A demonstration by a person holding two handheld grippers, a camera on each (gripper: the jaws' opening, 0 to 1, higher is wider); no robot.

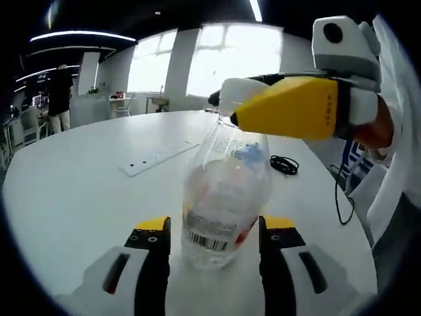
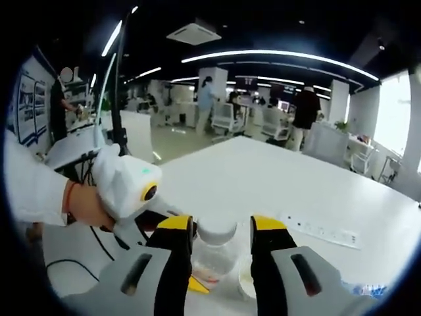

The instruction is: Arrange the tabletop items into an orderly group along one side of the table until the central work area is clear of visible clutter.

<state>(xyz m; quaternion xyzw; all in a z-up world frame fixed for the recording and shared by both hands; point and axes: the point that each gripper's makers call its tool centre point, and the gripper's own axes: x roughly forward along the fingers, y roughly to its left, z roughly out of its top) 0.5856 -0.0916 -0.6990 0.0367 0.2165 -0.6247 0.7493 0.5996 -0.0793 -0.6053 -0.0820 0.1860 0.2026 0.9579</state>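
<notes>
A clear plastic bottle [image 1: 220, 210] with a barcode label stands upright on the white table [image 1: 79, 197]. My left gripper [image 1: 214, 232] is open, one jaw on each side of the bottle's lower body, with a thin strip of table showing on both sides. My right gripper [image 1: 227, 105] reaches in from the right at the bottle's top. In the right gripper view the bottle's white cap [image 2: 216, 232] sits between my right gripper's [image 2: 222, 230] jaws, nearer the left one, with a gap on the right. The left gripper [image 2: 131, 187] and the hand holding it appear low on the left.
A white power strip [image 1: 158, 158] [image 2: 319, 230] lies flat farther out on the table. A coiled black cable [image 1: 284, 164] rests near the table's right edge. People stand among desks and chairs [image 2: 227, 118] in the background, well away from the table.
</notes>
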